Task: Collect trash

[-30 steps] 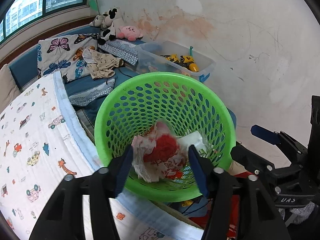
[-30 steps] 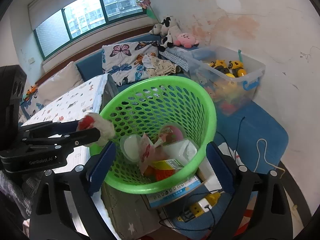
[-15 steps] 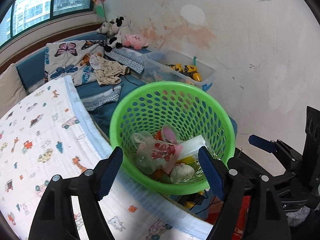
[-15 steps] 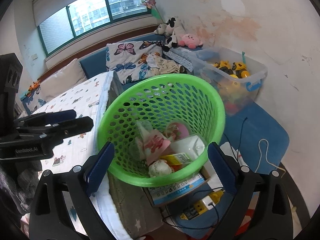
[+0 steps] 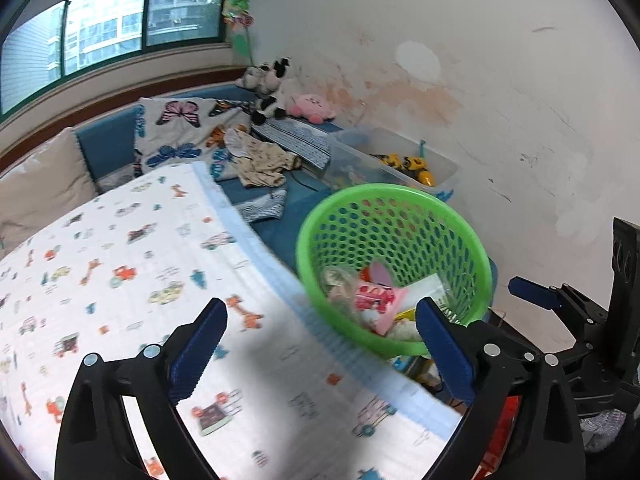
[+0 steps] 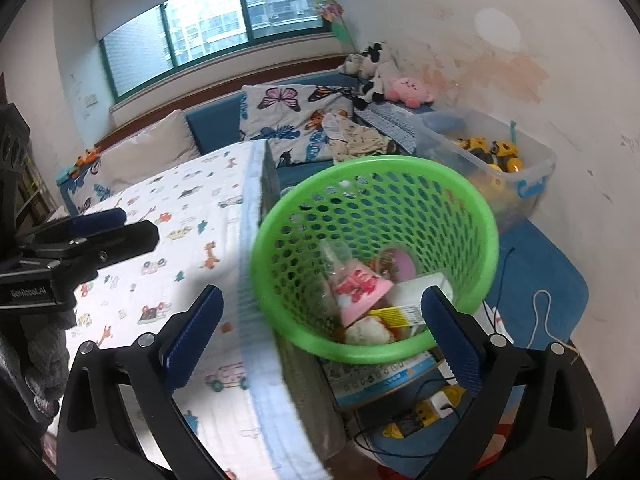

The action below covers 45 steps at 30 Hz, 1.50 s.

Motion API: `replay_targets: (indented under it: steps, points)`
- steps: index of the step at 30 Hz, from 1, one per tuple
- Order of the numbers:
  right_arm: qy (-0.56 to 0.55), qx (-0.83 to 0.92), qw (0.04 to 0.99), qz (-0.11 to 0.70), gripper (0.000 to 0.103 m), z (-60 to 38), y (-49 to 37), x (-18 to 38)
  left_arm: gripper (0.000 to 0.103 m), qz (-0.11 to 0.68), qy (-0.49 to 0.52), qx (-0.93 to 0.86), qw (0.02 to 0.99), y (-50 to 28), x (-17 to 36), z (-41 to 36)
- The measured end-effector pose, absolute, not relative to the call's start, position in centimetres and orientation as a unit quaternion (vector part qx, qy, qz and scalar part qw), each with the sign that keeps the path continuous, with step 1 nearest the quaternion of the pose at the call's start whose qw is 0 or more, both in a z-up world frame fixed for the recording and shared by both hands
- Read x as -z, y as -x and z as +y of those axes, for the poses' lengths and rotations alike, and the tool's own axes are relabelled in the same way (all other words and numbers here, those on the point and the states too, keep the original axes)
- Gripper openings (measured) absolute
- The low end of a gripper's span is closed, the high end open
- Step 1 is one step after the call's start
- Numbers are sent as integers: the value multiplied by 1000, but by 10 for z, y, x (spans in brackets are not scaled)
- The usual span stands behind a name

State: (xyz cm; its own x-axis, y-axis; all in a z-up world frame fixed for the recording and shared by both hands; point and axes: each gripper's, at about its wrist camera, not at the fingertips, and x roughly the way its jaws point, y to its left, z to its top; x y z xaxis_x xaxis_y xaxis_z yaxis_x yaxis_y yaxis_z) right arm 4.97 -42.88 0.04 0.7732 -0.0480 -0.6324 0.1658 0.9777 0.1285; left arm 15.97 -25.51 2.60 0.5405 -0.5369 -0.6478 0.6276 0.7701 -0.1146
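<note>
A green perforated basket (image 5: 392, 192) (image 6: 360, 168) stands beside the bed, holding trash: a pink and red wrapper (image 5: 376, 296) (image 6: 360, 288), a crumpled white wad (image 6: 368, 330) and a yellow packet (image 6: 400, 314). My left gripper (image 5: 320, 320) hovers over the bed sheet, left of the basket. Its jaws are opening and nothing is between them. It also shows at the left of the right wrist view as the left gripper (image 6: 100, 232). My right gripper (image 6: 322, 300) hangs in front of the basket's near rim, jaws opening and empty. The left wrist view catches that right gripper (image 5: 536, 296) at its right edge.
The bed carries a white cartoon-print sheet (image 5: 120, 260). Behind the basket are a clear toy bin (image 6: 500, 160), plush toys (image 6: 408, 90), a butterfly pillow (image 6: 280, 112) and loose clothes. A box (image 6: 380, 376), a power strip (image 6: 440, 400) and cables lie on the floor below the basket.
My left gripper let go of the red and white wrapper, which fell into the basket. It then drew back to the left over the bed, jaws widening. My right gripper backed off slightly.
</note>
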Motion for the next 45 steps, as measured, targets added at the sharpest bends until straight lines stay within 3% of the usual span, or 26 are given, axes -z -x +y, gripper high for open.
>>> replay_targets:
  steps: [28,45]
  points:
    - [-53,-18,937,346,99,-329,-47,-1,96,324,-29,172,930,-106,-27,-75]
    - [-38,-40,942,331,99,-289,-40,-4,96,287,-31,82,954,-67,-22,-18]
